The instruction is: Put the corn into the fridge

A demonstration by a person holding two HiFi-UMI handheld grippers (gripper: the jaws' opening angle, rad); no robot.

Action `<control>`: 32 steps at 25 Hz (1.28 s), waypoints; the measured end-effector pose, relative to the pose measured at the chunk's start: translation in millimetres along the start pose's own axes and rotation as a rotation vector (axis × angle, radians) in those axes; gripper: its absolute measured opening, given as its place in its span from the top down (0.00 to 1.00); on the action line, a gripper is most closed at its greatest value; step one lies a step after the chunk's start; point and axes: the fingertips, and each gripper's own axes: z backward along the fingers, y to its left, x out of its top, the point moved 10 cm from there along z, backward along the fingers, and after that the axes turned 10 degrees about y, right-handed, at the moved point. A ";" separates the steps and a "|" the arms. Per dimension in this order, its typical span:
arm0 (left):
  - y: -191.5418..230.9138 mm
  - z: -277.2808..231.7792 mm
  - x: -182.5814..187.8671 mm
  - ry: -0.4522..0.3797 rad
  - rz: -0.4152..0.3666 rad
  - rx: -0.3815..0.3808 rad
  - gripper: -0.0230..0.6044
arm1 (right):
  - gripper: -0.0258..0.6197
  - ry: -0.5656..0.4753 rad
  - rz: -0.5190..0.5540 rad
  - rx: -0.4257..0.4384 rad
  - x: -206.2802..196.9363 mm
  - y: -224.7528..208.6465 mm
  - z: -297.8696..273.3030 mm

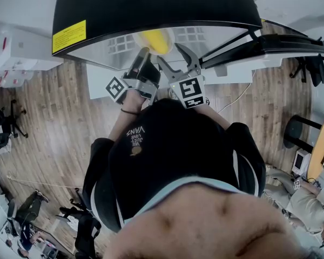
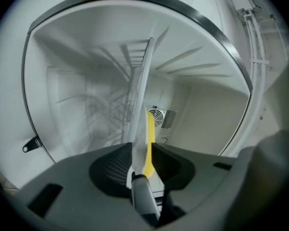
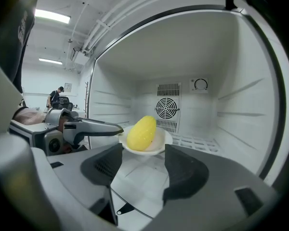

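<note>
Left gripper [image 2: 143,162] is pinching the dish [image 3: 160,142] rim, right gripper [image 3: 143,165] gaping empty; tilting is probably risking the corn [image 3: 141,133] rolling off.

Both arms reach forward, the two grippers close together ahead of the chest. The left gripper [image 1: 144,57] is turned on its side, its fingers [image 2: 111,167] clamped on the thin rim of a plate [image 2: 140,90]. The bare left forearm [image 1: 125,120] runs back from it, with a band at the wrist. The right gripper [image 1: 188,58] is level just beside it, its fingers [image 3: 185,170] spread apart with nothing between them. Its arm seems mostly hidden under the torso.
</note>
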 end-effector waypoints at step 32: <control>-0.6 11.8 9.6 -0.067 -0.013 -0.003 0.80 | 0.54 0.013 0.030 0.014 13.3 -15.0 -31.3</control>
